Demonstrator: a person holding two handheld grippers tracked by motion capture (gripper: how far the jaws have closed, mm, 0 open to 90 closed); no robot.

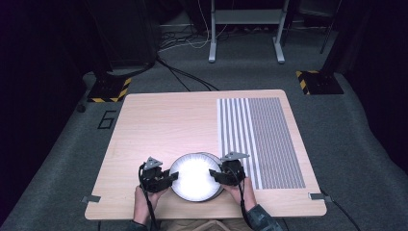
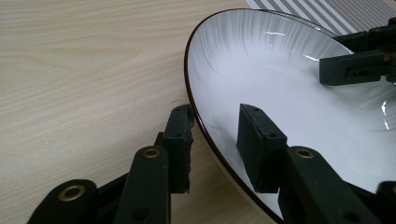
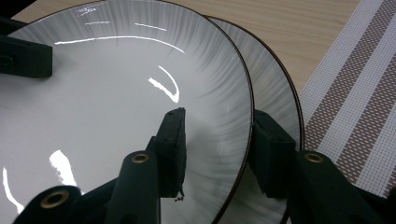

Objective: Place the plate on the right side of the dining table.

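A white plate (image 1: 195,175) with a thin dark rim tops a low stack near the table's front edge, between my two grippers. My left gripper (image 1: 172,179) straddles its left rim. In the left gripper view (image 2: 210,126), one jaw sits outside under the rim and the other presses on the plate's (image 2: 280,70) inner face. My right gripper (image 1: 215,174) holds the opposite rim. In the right gripper view (image 3: 219,135), one jaw lies inside the top plate (image 3: 116,93) and the other sits beneath its rim, above a second plate (image 3: 275,88).
A grey-and-white striped placemat (image 1: 260,139) covers the right part of the light wooden table (image 1: 163,125), just right of the plates. Bare wood stretches behind and to the left. Around the table are grey carpet, cables and stand feet.
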